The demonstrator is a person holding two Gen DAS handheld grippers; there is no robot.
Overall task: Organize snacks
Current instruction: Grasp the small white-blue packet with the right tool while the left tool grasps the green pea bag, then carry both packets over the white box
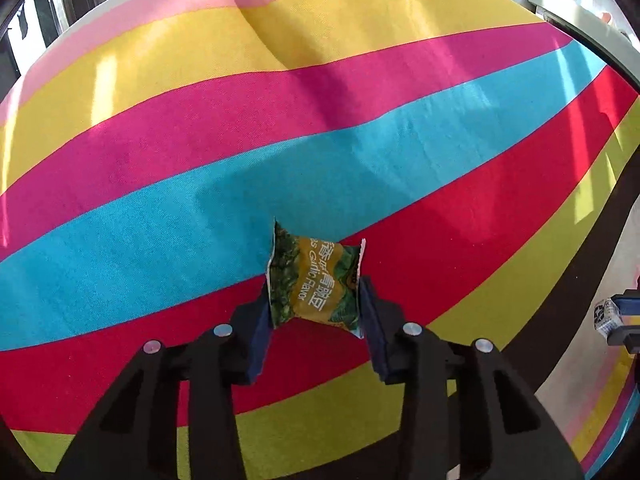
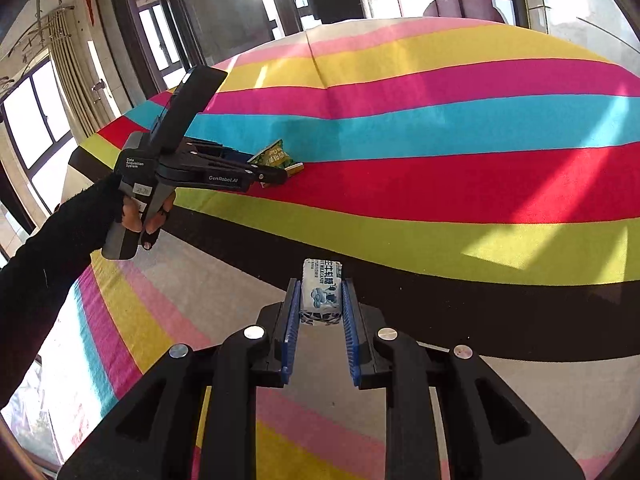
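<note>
A green and yellow garlic-flavour pea packet sits pinched between the dark pads of my left gripper, just above the red and blue stripes of the tablecloth. From the right wrist view, the same left gripper reaches over the red stripe with the pea packet at its tip. My right gripper is shut on a small white and blue milk candy, held over the black stripe near the table's edge. That candy also shows at the right rim of the left wrist view.
A striped tablecloth covers the whole table and hangs over its near edge. A person's black sleeve holds the left gripper's handle. Windows and a curtain lie beyond the table's far left side.
</note>
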